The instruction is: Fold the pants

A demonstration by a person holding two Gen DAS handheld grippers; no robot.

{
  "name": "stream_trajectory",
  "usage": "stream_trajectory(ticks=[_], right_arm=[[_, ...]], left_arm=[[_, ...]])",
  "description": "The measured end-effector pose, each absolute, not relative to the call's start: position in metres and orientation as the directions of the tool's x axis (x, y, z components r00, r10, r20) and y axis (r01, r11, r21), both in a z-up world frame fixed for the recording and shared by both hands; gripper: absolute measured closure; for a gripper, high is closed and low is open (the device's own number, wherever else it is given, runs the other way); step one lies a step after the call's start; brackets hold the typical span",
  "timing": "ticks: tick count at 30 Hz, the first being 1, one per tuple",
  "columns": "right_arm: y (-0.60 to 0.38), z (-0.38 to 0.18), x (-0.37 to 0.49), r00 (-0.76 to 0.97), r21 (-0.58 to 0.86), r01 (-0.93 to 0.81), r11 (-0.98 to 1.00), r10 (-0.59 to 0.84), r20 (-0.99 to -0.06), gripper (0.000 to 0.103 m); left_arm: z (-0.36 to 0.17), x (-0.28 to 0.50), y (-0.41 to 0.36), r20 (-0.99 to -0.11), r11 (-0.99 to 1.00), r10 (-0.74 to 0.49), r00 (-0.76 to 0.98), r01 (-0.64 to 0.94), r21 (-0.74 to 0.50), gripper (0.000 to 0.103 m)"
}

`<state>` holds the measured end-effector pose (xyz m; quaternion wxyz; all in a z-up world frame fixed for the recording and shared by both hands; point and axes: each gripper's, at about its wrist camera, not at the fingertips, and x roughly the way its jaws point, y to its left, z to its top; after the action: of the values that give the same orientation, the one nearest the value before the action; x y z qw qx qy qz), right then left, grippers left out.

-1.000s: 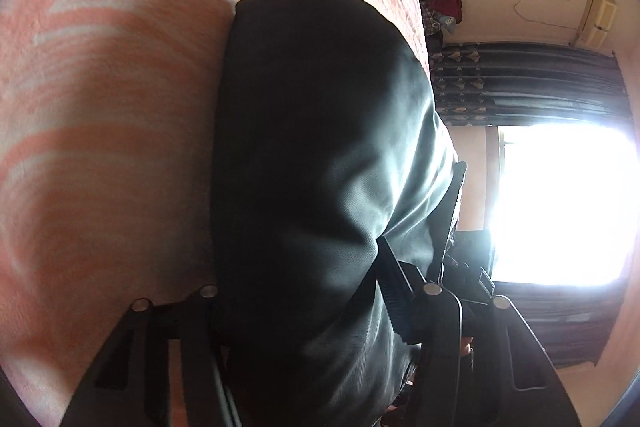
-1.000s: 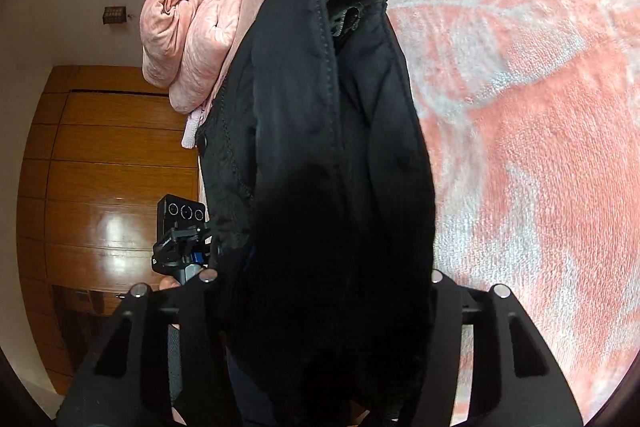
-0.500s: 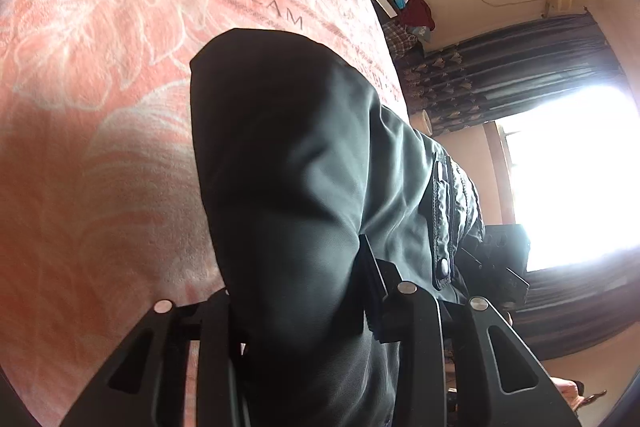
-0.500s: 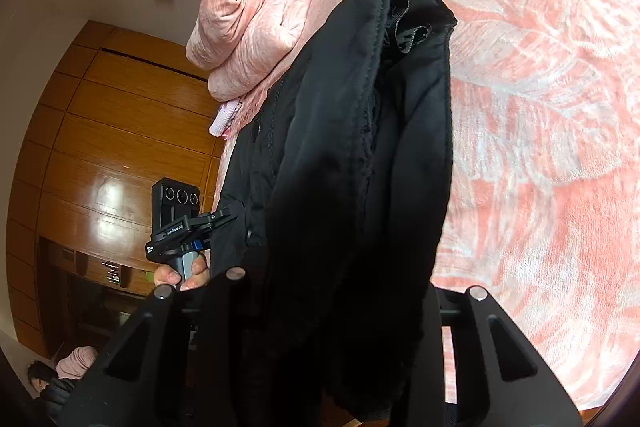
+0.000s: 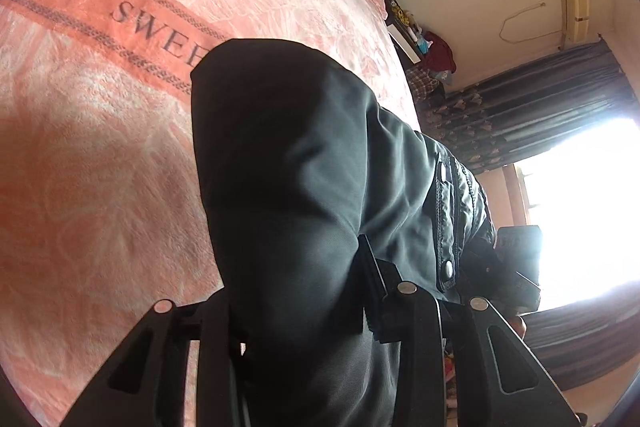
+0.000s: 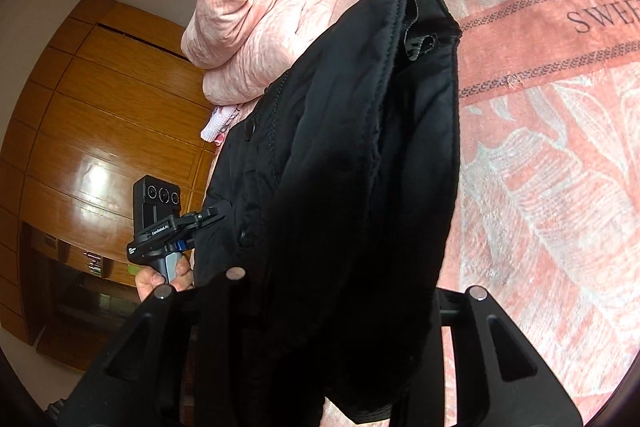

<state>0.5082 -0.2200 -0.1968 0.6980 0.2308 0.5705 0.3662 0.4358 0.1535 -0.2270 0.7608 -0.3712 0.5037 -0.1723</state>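
Two tongs, the left tongs (image 5: pixel 296 311) and the right tongs (image 6: pixel 336 291), are each clenched on the black pants (image 5: pixel 288 167), which hang lifted above the pink bed (image 5: pixel 88 163), presumably so that they can be laid flat for folding.

Blown-out window (image 5: pixel 580 219) glare, fisheye-warped edges, sharp focus, soft shadows

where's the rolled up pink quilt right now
In the right wrist view the pink quilt lies bunched at the upper left, on the bed's edge, just left of the hanging black pants and in front of the wooden wardrobe.
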Motion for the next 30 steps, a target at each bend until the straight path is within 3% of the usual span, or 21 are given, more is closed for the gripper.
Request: stream_trajectory(ticks=[9, 16, 24, 28, 30], right_arm=[[-0.176, -0.259, 0.573, 0.013, 0.725, -0.218, 0.654, 0.744, -0.668, 0.069], [-0.182, -0.296, 0.583, -0.018, 0.749, -0.185, 0.637, 0.759, -0.650, 0.067], [-0.197, -0.310, 0.566, -0.013, 0.713, -0.176, 0.679, 0.723, -0.691, 0.055], [-0.196, -0.296, 0.566, 0.017, 0.671, -0.181, 0.719, 0.685, -0.729, 0.050], [-0.202, -0.283, 0.564, 0.054, 0.620, -0.201, 0.758, 0.640, -0.766, 0.047]], left_arm=[[-0.286, 0.490, 0.193, -0.693, 0.684, -0.610, 0.385, -0.186, -0.705, 0.068], [-0.327, 0.487, 0.205, -0.652, 0.621, -0.655, 0.381, -0.218, -0.752, 0.066], [-0.331, 0.478, 0.205, -0.659, 0.623, -0.641, 0.392, -0.235, -0.746, 0.058], [-0.307, 0.470, 0.203, -0.717, 0.697, -0.559, 0.416, -0.234, -0.678, 0.052], [-0.284, 0.456, 0.206, -0.772, 0.770, -0.429, 0.469, -0.257, -0.584, 0.044]])
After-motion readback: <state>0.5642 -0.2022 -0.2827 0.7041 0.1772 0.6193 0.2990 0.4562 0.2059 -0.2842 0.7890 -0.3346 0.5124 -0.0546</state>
